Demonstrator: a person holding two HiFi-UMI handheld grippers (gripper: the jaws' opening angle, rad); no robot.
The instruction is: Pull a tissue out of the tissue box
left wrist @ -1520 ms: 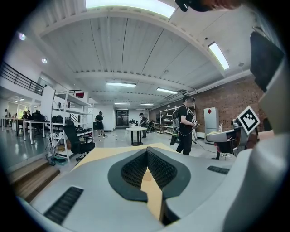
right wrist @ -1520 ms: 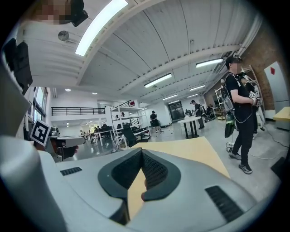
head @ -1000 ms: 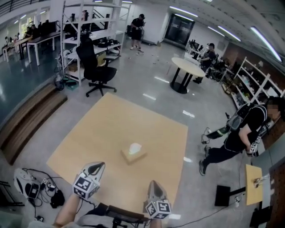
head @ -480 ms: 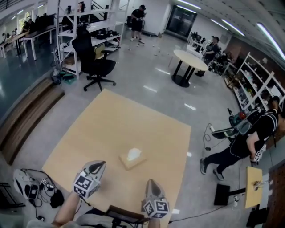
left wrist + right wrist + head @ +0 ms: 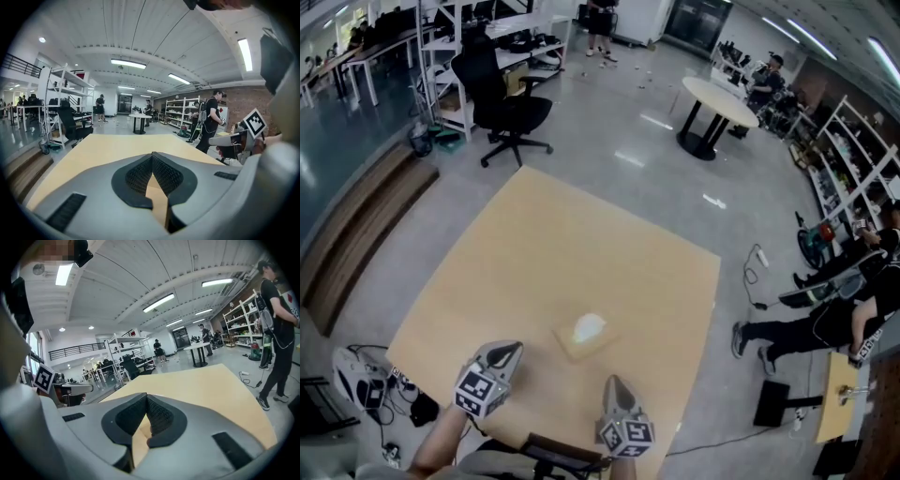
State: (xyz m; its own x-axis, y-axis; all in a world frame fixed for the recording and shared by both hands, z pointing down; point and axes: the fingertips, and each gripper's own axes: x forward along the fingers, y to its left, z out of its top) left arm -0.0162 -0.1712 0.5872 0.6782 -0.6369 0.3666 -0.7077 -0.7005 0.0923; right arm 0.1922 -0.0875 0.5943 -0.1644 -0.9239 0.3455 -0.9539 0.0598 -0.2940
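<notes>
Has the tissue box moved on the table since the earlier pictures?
No. The tissue box keeps its place on the table, near the front edge; only the view shifted.

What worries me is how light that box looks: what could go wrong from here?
1. The tissue box lies loose on the table, neither gripper steadying it; a pull on the tissue might lift or drag it.
2. The left gripper and right gripper are both shut; unopened, they could push the tissue down.
</notes>
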